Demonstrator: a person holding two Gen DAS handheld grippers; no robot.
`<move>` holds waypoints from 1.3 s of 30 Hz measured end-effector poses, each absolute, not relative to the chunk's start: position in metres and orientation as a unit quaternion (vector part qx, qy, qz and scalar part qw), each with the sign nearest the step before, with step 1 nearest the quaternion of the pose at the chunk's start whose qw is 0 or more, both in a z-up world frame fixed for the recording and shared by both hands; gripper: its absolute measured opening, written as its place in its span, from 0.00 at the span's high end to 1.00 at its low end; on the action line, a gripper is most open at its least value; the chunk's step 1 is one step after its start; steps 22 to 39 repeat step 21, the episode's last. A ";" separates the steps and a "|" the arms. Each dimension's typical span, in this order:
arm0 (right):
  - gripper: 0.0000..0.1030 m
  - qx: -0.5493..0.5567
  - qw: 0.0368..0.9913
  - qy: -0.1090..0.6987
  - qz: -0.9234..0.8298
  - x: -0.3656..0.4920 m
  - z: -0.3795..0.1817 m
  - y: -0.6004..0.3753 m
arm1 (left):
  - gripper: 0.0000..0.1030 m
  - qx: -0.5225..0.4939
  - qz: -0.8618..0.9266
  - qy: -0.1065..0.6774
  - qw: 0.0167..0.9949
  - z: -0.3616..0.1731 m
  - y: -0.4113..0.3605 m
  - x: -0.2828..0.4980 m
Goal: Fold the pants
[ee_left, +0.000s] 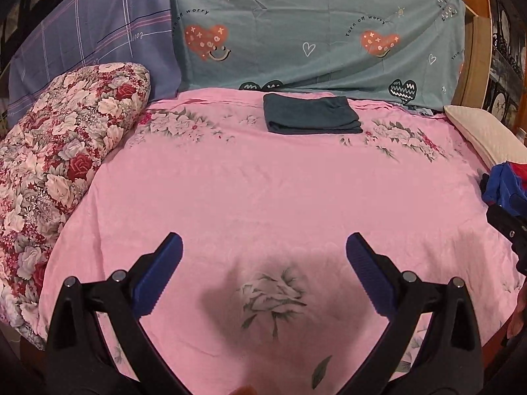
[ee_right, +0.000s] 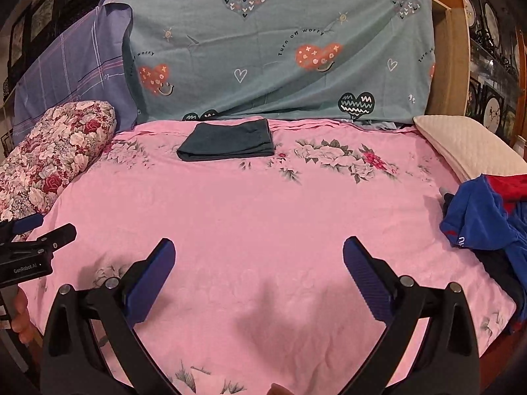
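Observation:
Dark teal pants (ee_left: 311, 114) (ee_right: 229, 140) lie folded into a flat rectangle at the far side of the pink floral bedspread (ee_left: 263, 191) (ee_right: 263, 217), close to the headboard sheet. My left gripper (ee_left: 263, 247) hovers over the near part of the bed, open, with only bedspread between its blue pads. My right gripper (ee_right: 258, 251) is also open and holds nothing, well short of the folded pants. In the right wrist view the left gripper (ee_right: 29, 230) shows at the left edge, held by a hand.
A red floral bolster (ee_left: 62, 171) (ee_right: 56, 161) lies along the left. A heap of blue and red clothes (ee_right: 487, 220) (ee_left: 504, 184) sits at the right edge, beside a cream pillow (ee_right: 461, 144). A teal heart-print sheet (ee_left: 313, 33) hangs behind the bed.

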State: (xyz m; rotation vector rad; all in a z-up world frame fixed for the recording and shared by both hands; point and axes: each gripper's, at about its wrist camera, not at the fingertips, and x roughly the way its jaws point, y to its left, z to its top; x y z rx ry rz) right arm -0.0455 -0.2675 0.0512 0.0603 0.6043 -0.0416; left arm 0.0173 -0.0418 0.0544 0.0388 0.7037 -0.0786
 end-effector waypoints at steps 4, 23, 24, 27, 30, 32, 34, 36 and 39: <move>0.01 0.033 0.956 0.292 -0.023 -0.052 0.053 -0.269 | 0.02 0.020 -0.034 0.344 0.938 0.054 -0.041 0.018; 0.01 0.042 0.953 0.301 -0.022 -0.049 0.045 -0.271 | 0.02 0.024 -0.018 0.345 0.938 0.048 -0.040 0.028; 0.01 0.042 0.953 0.301 -0.022 -0.049 0.045 -0.271 | 0.02 0.024 -0.018 0.345 0.938 0.048 -0.040 0.028; 0.01 0.042 0.953 0.301 -0.022 -0.049 0.045 -0.271 | 0.02 0.024 -0.018 0.345 0.938 0.048 -0.040 0.028; 0.01 0.042 0.953 0.301 -0.022 -0.049 0.045 -0.271 | 0.02 0.024 -0.018 0.345 0.938 0.048 -0.040 0.028; 0.01 0.042 0.953 0.301 -0.022 -0.049 0.045 -0.271 | 0.02 0.024 -0.018 0.345 0.938 0.048 -0.040 0.028; 0.01 0.042 0.953 0.301 -0.022 -0.049 0.045 -0.271 | 0.02 0.024 -0.018 0.345 0.938 0.048 -0.040 0.028; 0.01 0.042 0.953 0.301 -0.022 -0.049 0.045 -0.271 | 0.02 0.024 -0.018 0.345 0.938 0.048 -0.040 0.028; 0.01 0.042 0.953 0.301 -0.022 -0.049 0.045 -0.271 | 0.02 0.024 -0.018 0.345 0.938 0.048 -0.040 0.028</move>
